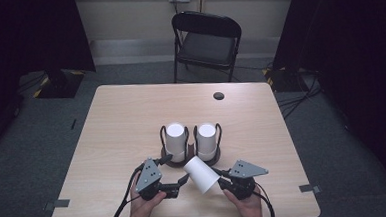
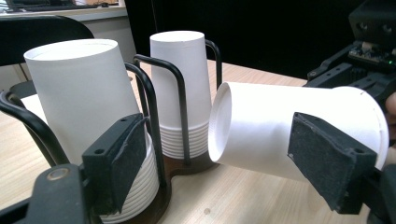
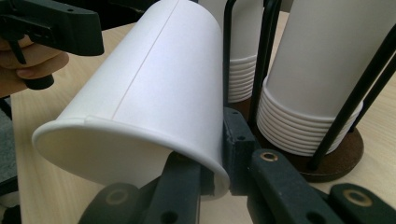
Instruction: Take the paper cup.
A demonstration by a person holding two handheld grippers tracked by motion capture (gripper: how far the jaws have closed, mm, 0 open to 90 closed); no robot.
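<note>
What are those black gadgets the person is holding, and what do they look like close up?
They are two hand-held grippers. The left gripper and the right gripper have black bodies, each topped by a grey three-cornered plate and trailing a black cable. Each ends in two black jaws with flat dark pads, fastened with visible screws. No sleeves show.

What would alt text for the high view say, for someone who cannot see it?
A person's right claw pinches the rim of a white paper cup lying tilted above a wooden table, while the left claw stands open beside it. Behind the cup, two stacks of upside-down cups stand in a black wire holder; a black folding chair stands beyond the table.
</note>
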